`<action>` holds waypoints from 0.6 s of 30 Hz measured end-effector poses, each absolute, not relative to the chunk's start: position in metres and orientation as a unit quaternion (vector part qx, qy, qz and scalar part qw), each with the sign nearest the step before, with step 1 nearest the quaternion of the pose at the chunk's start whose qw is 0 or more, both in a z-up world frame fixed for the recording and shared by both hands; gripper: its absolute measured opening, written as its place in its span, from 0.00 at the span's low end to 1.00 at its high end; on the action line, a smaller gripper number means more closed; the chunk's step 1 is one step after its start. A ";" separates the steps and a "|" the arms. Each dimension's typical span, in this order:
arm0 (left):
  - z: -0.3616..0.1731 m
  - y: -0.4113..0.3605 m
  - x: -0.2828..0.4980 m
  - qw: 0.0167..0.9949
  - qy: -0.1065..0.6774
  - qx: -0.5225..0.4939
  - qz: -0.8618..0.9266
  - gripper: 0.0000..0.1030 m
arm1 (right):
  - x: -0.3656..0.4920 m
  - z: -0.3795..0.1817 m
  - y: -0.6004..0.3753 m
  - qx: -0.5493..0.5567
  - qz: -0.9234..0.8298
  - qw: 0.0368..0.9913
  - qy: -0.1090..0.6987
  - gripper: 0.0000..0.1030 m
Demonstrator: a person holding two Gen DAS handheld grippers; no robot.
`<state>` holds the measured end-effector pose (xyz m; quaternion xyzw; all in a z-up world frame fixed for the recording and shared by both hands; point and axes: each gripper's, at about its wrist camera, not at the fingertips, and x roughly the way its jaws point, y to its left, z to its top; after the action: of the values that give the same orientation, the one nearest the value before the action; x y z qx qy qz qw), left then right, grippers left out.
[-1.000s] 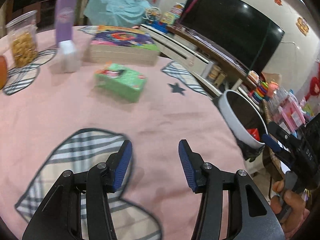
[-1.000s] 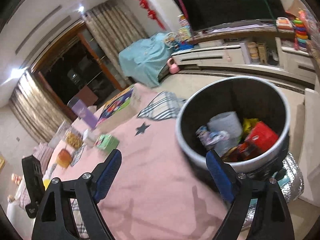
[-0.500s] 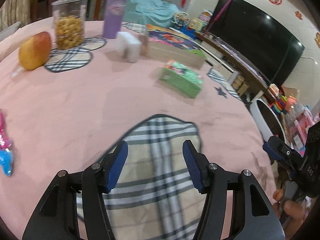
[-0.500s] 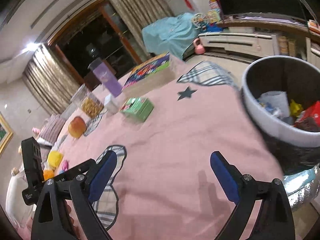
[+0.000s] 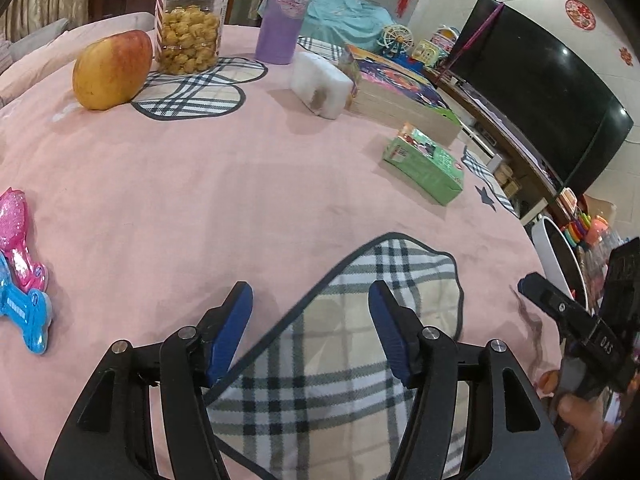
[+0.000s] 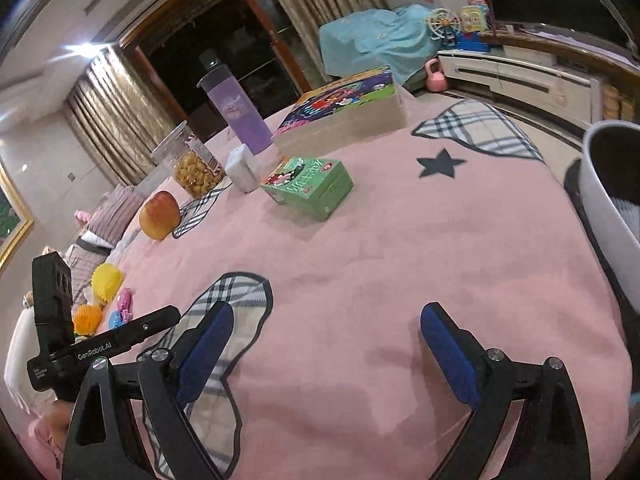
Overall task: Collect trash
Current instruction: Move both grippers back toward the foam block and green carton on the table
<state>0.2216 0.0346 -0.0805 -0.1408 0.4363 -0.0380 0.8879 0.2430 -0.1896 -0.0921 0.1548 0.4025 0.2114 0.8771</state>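
Note:
My left gripper (image 5: 310, 304) is open and empty, low over a plaid patch of the pink tablecloth (image 5: 200, 208). My right gripper (image 6: 326, 322) is open wide and empty over the cloth. A green carton (image 5: 424, 165) lies ahead on the table; it also shows in the right wrist view (image 6: 310, 186). Pink and blue wrappers (image 5: 20, 264) lie at the table's left edge. The white trash bin (image 6: 612, 200) stands beside the table at the right; its rim (image 5: 554, 256) shows in the left wrist view.
An apple (image 5: 112, 68), a snack jar (image 5: 188, 20), a purple bottle (image 5: 286, 12), a white block (image 5: 320, 84) and a big colourful box (image 5: 404, 96) stand at the far side. Yellow and orange items (image 6: 96, 296) lie beyond the left gripper. A TV (image 5: 536, 80) is behind.
Both grippers have swung left, away from the bin and back over the table. The bin has slid to the right edge of both views; the apple and the wrappers have come into view.

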 end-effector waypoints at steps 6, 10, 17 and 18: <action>-0.080 0.038 0.230 0.889 0.435 -0.136 -0.032 0.60 | 0.260 -0.089 -0.183 0.133 0.216 0.881 0.400 0.93; -0.080 0.041 0.240 0.889 0.437 -0.134 -0.033 0.61 | 0.273 -0.089 -0.177 0.116 0.224 0.881 0.399 0.93; -0.079 0.045 0.266 0.887 0.443 -0.123 -0.037 0.63 | 0.303 -0.091 -0.168 0.095 0.236 0.877 0.407 0.93; -0.079 0.046 0.271 0.887 0.443 -0.122 -0.041 0.63 | 0.307 -0.091 -0.167 0.093 0.241 0.876 0.407 0.93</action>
<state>0.2714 0.0462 -0.0791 -0.1222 0.4432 -0.0413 0.8871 0.3067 -0.1667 -0.0912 0.0934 0.4071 0.2410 0.8760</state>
